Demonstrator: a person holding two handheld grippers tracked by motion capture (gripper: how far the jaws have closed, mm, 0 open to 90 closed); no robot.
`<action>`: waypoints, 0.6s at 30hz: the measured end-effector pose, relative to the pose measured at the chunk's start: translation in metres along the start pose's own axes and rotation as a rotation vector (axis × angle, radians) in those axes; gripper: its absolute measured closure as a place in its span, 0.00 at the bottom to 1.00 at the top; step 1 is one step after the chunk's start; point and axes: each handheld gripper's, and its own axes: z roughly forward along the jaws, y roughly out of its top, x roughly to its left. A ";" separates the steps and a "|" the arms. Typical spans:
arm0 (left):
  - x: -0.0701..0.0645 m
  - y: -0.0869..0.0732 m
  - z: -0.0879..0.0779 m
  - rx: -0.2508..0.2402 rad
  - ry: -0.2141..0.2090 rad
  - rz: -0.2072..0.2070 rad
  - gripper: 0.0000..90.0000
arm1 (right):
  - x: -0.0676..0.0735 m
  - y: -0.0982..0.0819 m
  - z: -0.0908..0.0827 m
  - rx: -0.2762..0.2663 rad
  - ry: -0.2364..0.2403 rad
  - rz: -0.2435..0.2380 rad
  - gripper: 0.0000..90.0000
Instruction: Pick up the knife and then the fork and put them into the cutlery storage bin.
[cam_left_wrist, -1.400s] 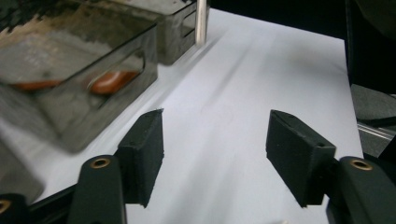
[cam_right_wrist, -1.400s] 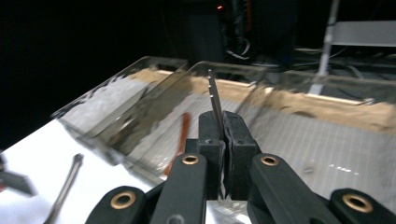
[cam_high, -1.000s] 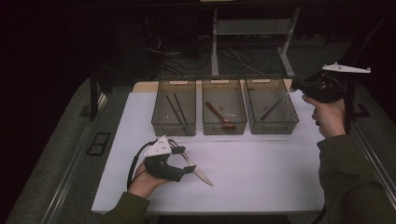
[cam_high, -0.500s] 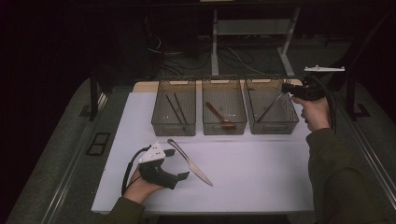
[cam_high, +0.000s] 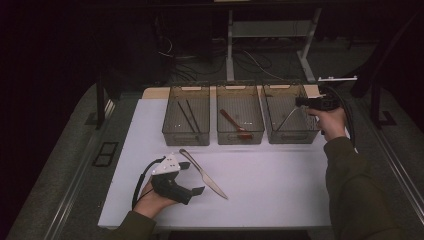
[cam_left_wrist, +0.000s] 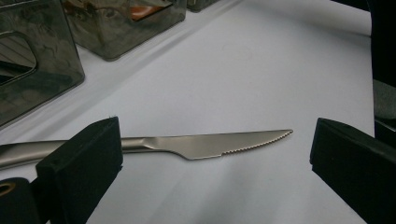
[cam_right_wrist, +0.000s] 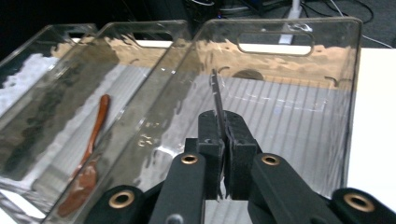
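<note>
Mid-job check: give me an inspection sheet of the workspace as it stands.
Surface: white table, bare in front.
Job's things: knife flat on the table; thin metal utensil, type unclear.
Clutter: three clear bins; wooden spoon in the middle one, dark sticks in the left.
Tongs: left tongs open astride the knife; right tongs shut on the utensil over the right bin.
Cables: black cable from the left tongs.
Surroundings: dark; floor cables.
</note>
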 end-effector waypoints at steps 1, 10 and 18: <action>0.000 0.000 0.000 0.000 -0.001 -0.001 0.02 | -0.001 0.000 0.001 0.007 -0.010 -0.004 0.93; 0.001 0.000 -0.001 0.001 0.006 -0.002 0.02 | -0.011 -0.001 -0.009 -0.016 -0.185 -0.058 0.49; 0.001 0.000 0.001 0.017 0.012 0.013 0.02 | -0.011 -0.012 -0.027 -0.057 -0.116 -0.067 0.44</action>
